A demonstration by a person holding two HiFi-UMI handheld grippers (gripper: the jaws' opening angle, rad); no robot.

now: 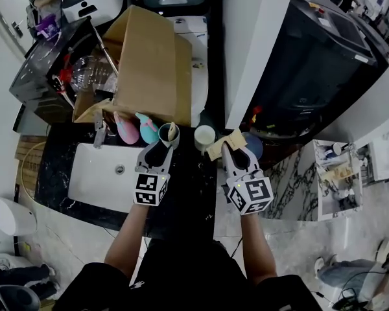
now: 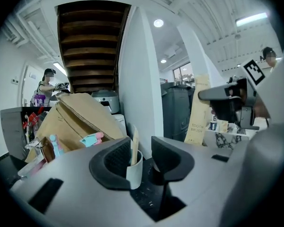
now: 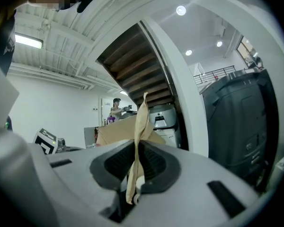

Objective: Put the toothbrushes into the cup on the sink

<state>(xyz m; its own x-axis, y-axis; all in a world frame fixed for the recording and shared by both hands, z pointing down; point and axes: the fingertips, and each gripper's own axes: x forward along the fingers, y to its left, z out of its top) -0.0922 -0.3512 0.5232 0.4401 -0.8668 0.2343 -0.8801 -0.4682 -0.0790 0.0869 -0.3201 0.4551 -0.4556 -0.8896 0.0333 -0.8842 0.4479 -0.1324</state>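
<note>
Standing apart, the jaws of the left gripper (image 2: 141, 151) have the white cup (image 2: 135, 171) between them. The cup is closer to the left jaw, and a clear gap stays between it and the right jaw, so neither pad seems to press on it. A pale toothbrush pack (image 2: 134, 148) stands in this cup, leaning a little, and its top rises above the jaw tips.

The jaws of the right gripper (image 3: 138, 162) are clamped together on a tan toothbrush pack (image 3: 141, 122). This flat paper sleeve passes upright between the pads. Its longer part goes up past the jaw tips, and a short end hangs below them, where a bit of white shows.

The left gripper view also shows the tan toothbrush pack (image 2: 199, 110) from its flat side, off to the right of the left jaws, with the words "TOOTH BRUSH" printed on it. The right gripper view gives only its thin edge.

Only the head view shows both tools together. There the left gripper (image 1: 163, 144) is at the cup (image 1: 168, 135), and the right gripper (image 1: 235, 153) holds its pack (image 1: 222, 144) beside it. A second white cup (image 1: 205, 137) stands between the two pairs of jaws, on the black counter (image 1: 188, 193).
</note>
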